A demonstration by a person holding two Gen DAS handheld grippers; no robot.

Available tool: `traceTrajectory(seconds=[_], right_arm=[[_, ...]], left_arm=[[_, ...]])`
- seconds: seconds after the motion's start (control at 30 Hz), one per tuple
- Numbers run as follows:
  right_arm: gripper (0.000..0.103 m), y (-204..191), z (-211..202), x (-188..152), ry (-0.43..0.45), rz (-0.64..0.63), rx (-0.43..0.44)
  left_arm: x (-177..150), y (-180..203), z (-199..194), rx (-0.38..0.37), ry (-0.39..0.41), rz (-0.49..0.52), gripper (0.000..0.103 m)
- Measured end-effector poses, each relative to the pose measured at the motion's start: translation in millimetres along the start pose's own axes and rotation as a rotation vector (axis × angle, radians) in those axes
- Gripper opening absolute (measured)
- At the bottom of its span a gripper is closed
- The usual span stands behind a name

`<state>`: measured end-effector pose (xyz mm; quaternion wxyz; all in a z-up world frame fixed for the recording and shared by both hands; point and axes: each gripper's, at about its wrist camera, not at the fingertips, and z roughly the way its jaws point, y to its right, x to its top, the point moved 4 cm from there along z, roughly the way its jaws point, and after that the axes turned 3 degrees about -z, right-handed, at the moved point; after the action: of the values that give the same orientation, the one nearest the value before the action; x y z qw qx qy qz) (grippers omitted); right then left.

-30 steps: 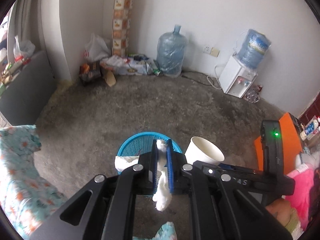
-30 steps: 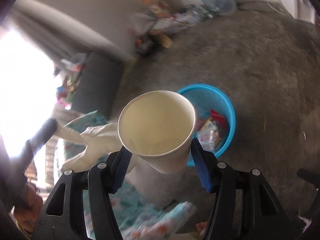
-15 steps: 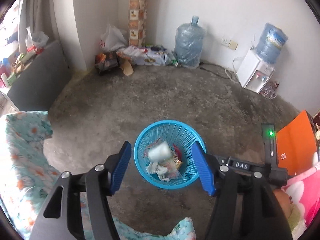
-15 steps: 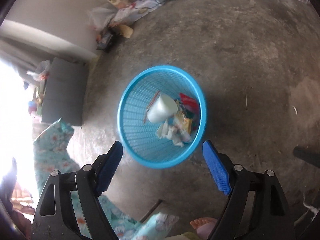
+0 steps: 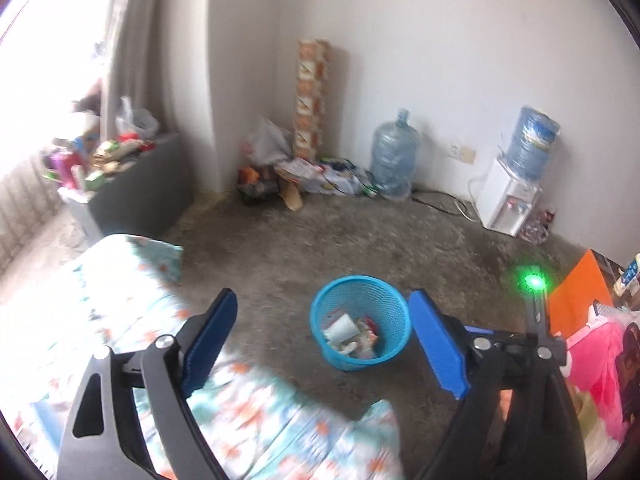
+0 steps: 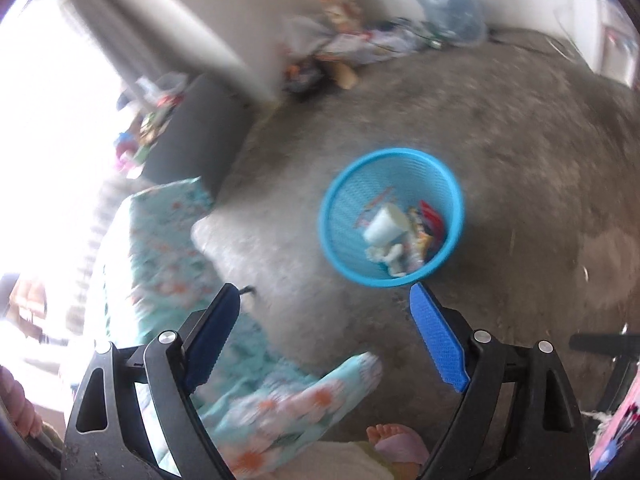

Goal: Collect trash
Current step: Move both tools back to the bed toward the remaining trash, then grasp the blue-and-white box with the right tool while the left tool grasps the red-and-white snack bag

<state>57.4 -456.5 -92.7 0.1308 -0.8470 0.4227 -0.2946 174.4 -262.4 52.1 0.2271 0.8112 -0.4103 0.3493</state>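
My left gripper (image 5: 324,344) has its blue-padded jaws spreading wide with nothing between them, and low in the centre of its view I see the round blue plastic mesh wastebasket (image 5: 394,308) standing on the grey concrete floor (image 5: 400,240), a white paper cup (image 5: 340,327) lying on its side among crumpled wrappers and tissue inside. My right gripper (image 6: 324,340) is likewise opening and empty, and from it I see the basket right of centre, just above the right pad, with the floral turquoise bedding (image 6: 160,240) at the lower left of both views.
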Motion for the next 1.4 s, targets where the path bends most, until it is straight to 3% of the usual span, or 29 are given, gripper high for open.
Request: traceTrajectory(seconds=[0.2,0.6,0.87,1.07,1.4], right_arm=[[0.085,-55,-20,-13,-0.013,-0.141,0.07],[0.085,-135,-41,-48,-0.066,-0.314,0.181],[0.085,-183,-42,-66,-0.11,-0.391,0.262],[0.085,-229,-23,-86,-0.195,-0.46,0.317],[0.085,-299,6,-113,-0.328,-0.506,0.418]], left_arm=[[-44,-43,-81,0.14,0.058,-0.053,0.092],[-125,-106,-166,0.303,0.085,-0.216,0.092],[-159,-124,-194,0.373,0.103,-0.248,0.092],[-177,-141,-202,0.363,0.118,-0.32,0.092],[-204,-162,-216,0.387,0.14,-0.349,0.092]])
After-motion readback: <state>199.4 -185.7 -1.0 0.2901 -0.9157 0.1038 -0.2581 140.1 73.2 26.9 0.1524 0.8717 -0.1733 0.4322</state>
